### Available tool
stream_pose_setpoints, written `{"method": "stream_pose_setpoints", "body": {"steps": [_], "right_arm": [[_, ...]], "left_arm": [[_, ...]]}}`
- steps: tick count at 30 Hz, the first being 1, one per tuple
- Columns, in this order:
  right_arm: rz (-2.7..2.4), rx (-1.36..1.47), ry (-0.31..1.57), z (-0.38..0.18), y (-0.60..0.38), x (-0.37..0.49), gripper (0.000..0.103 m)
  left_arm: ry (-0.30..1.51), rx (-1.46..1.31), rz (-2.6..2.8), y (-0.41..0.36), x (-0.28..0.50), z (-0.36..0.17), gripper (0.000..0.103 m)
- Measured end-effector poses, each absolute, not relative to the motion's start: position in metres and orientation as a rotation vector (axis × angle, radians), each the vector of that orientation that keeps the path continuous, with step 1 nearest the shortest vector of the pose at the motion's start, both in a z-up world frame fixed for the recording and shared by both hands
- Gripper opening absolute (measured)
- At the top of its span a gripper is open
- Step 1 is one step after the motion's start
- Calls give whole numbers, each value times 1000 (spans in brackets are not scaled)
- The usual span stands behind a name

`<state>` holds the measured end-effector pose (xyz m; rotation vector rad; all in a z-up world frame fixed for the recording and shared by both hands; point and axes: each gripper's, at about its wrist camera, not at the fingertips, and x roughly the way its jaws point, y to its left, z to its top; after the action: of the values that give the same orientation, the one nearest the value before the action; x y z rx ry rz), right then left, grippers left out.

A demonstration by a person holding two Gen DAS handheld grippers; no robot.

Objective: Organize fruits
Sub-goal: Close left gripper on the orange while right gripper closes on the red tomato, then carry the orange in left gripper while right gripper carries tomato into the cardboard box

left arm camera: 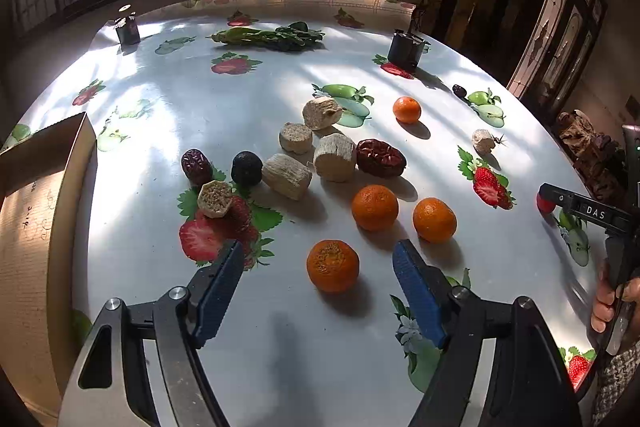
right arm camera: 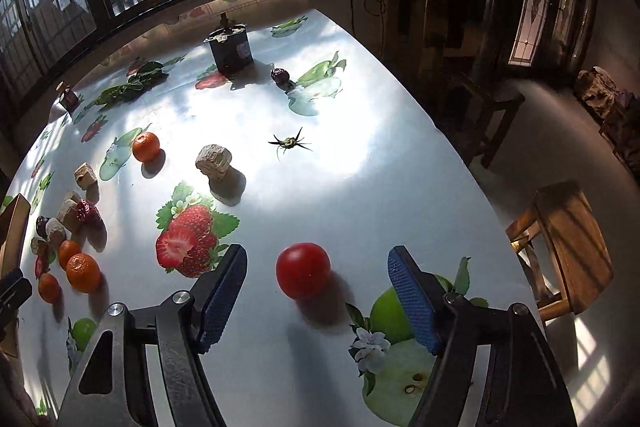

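In the left wrist view my left gripper (left arm camera: 320, 259) is open, its blue pads on either side of a near tangerine (left arm camera: 333, 265) without touching it. Two more tangerines (left arm camera: 375, 207) (left arm camera: 434, 219) lie just beyond, and one further back (left arm camera: 407, 109). Beige corn-cob pieces (left arm camera: 287, 175) and dark red dates (left arm camera: 380, 157) are scattered mid-table. In the right wrist view my right gripper (right arm camera: 316, 263) is open around a red tomato (right arm camera: 303, 270), pads clear of it. The right gripper also shows at the right edge of the left view (left arm camera: 580, 207).
A cardboard box (left arm camera: 36, 227) stands at the table's left edge. A dark tin (right arm camera: 231, 49) and leafy greens (left arm camera: 272, 37) sit at the back. A dried calyx (right arm camera: 289, 143) lies mid-table. A wooden stool (right arm camera: 568, 247) stands off the right edge of the fruit-print tablecloth (right arm camera: 320, 167).
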<state>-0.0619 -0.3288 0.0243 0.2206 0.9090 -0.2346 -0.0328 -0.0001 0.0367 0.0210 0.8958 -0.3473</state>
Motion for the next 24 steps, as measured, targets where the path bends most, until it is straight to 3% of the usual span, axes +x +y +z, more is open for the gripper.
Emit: {"method": "stream_pose_setpoints", "body": {"steps": [5,7,11,15,18,24], "right_arm": [[-234,221,916,19,-328,-60,77],[-235,212,926,17,-326,-58,69],[-251,184,935,15,-322,-57,58],[-259,172,941,15,-320,-57,46],[-256,187,944,15,-320,-58,33],[-242,218,948,19,-319,-62,32]], "left_arm": [[945,-4,-345,1,-24,24,75],[968,-15,-338,3,-21,19,60],[981,-34,-348,5,-20,16,53],[976,-31,-397,-2,-25,17,29],[961,-4,-389,-6,-29,18,28],[946,-51,-389,6,-36,29,28]]}}
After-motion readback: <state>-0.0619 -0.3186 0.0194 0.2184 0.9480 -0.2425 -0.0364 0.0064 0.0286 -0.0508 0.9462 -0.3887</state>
